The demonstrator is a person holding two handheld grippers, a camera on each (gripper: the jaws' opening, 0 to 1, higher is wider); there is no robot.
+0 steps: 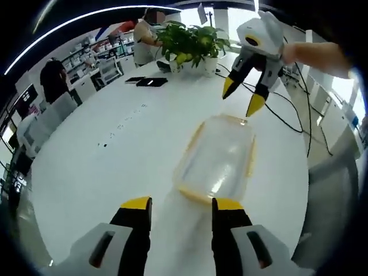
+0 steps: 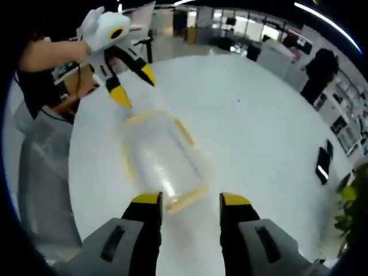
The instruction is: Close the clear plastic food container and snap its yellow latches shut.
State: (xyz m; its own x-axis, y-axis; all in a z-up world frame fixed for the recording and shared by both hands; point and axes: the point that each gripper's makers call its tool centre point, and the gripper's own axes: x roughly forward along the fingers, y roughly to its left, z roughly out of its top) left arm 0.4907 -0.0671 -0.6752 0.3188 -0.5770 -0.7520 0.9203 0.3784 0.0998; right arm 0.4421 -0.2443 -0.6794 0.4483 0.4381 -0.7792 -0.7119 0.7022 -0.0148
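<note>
**Container between two open grippers**

In the left gripper view, the left gripper (image 1: 181, 208) hangs with jaws apart just short of the clear container (image 1: 217, 158), which lies on the white table (image 1: 115, 149), yellow latches (image 1: 251, 154) along its edges. Beyond its far end the right gripper (image 1: 242, 98) hovers, jaws spread. A potted plant (image 1: 190, 43) stands far back.

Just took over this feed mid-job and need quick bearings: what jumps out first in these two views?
The clear plastic food container with yellow latches sits on the white table, between the two tools. The left tool hangs open at one end of it, and the right tool hangs open at the opposite end, touching nothing. At the table's far end stand a leafy potted plant and a person.
</note>
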